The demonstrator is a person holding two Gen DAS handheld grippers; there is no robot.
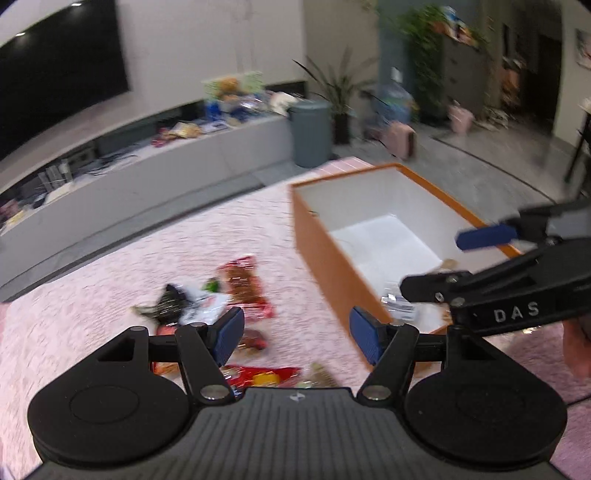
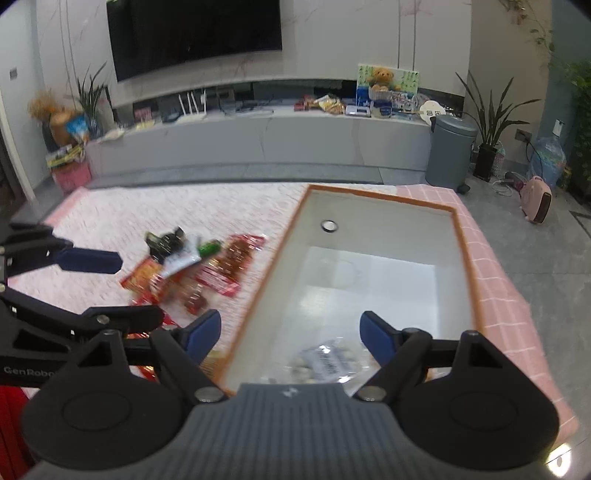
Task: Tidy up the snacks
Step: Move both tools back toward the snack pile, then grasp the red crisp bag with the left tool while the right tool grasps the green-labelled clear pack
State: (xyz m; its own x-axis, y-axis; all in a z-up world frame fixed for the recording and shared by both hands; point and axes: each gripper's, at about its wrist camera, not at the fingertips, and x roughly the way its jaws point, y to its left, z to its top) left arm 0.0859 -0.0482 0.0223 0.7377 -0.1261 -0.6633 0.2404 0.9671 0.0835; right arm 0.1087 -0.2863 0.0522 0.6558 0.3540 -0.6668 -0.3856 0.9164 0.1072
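An orange box [image 1: 321,254] with a white inside stands on the pink cloth; it also shows in the right wrist view [image 2: 463,254]. A clear snack packet [image 2: 327,363] lies in its near end, also seen in the left wrist view [image 1: 400,304]. A pile of snack packets [image 1: 225,295] lies left of the box, also in the right wrist view [image 2: 195,266]. My left gripper [image 1: 297,332] is open and empty above the pile's near side. My right gripper [image 2: 290,334] is open and empty over the box's near end, above the clear packet.
A grey TV bench [image 2: 258,140] with clutter runs along the far wall under a TV [image 2: 195,33]. A grey bin [image 2: 450,151], plants [image 2: 491,122], a water jug [image 2: 548,160] and a pink heater [image 2: 537,199] stand on the floor beyond the table.
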